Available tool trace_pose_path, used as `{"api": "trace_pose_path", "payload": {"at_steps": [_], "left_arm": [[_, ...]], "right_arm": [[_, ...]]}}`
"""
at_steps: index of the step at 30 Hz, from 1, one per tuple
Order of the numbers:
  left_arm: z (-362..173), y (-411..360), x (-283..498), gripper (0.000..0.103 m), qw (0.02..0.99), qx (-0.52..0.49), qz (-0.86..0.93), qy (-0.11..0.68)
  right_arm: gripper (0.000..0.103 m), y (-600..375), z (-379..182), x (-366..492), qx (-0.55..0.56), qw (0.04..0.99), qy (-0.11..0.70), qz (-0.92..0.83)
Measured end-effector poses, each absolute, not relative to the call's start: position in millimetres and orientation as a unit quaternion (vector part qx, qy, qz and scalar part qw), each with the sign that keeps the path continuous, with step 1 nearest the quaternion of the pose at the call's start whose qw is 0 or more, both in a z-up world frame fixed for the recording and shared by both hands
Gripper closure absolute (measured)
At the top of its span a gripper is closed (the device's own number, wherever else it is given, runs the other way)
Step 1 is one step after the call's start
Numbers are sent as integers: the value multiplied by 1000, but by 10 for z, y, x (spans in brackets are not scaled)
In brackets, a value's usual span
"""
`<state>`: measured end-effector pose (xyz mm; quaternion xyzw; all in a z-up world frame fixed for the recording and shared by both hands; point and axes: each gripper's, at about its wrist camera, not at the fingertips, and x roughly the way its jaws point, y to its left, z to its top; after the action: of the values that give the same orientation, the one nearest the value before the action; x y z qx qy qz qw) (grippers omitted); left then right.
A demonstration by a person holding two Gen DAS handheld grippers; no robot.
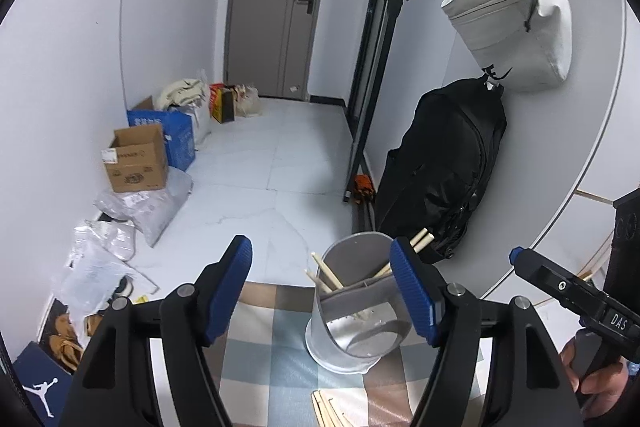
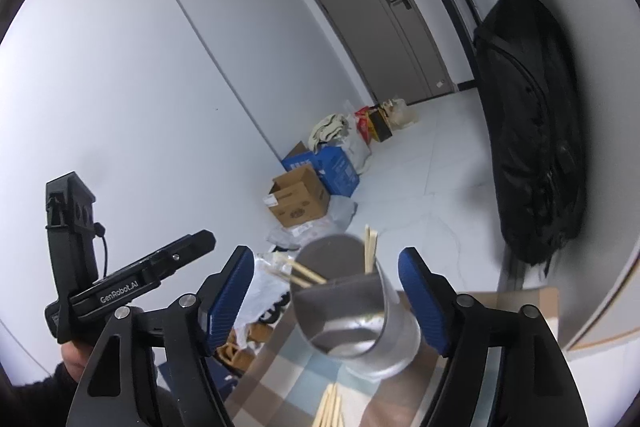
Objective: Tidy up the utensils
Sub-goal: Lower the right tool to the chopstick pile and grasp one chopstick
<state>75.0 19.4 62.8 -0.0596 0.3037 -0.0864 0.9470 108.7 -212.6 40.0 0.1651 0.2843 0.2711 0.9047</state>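
Observation:
A grey metal utensil holder (image 1: 348, 347) with a divider stands on a checked tablecloth (image 1: 272, 347). Wooden chopsticks (image 1: 326, 275) lean out of its compartments. Several loose chopsticks (image 1: 332, 411) lie on the cloth in front of it. My left gripper (image 1: 320, 291) is open just before the holder, its right pad overlapping the rim, nothing pinched. In the right wrist view my right gripper (image 2: 326, 297) is open too, facing the same holder (image 2: 396, 343) with chopsticks (image 2: 370, 251) in it and loose chopsticks (image 2: 330, 407) below. Each gripper shows in the other's view: right gripper (image 1: 520, 261), left gripper (image 2: 200, 241).
A black backpack (image 1: 440, 167) and a white bag (image 1: 512, 23) hang on the wall to the right. Cardboard boxes (image 1: 136, 159), plastic bags and shoes line the floor at left. A grey door (image 1: 276, 7) closes the far end.

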Motion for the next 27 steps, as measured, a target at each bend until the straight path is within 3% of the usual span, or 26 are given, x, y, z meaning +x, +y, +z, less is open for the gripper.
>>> {"api": "trace_pose_path", "payload": {"at_steps": [2,14,27], "left_arm": [[648,192,661,25,951,-56,-76,295],[533,175,229,25,960,-50,-47,272],[10,286,14,24,947,-61,-34,312]], "right_arm": [[27,-2152,407,987,161,906,283,270],[12,-2071,278,498,122,913,279,272],[11,-1908,-113,228,74,903,318,278]]}}
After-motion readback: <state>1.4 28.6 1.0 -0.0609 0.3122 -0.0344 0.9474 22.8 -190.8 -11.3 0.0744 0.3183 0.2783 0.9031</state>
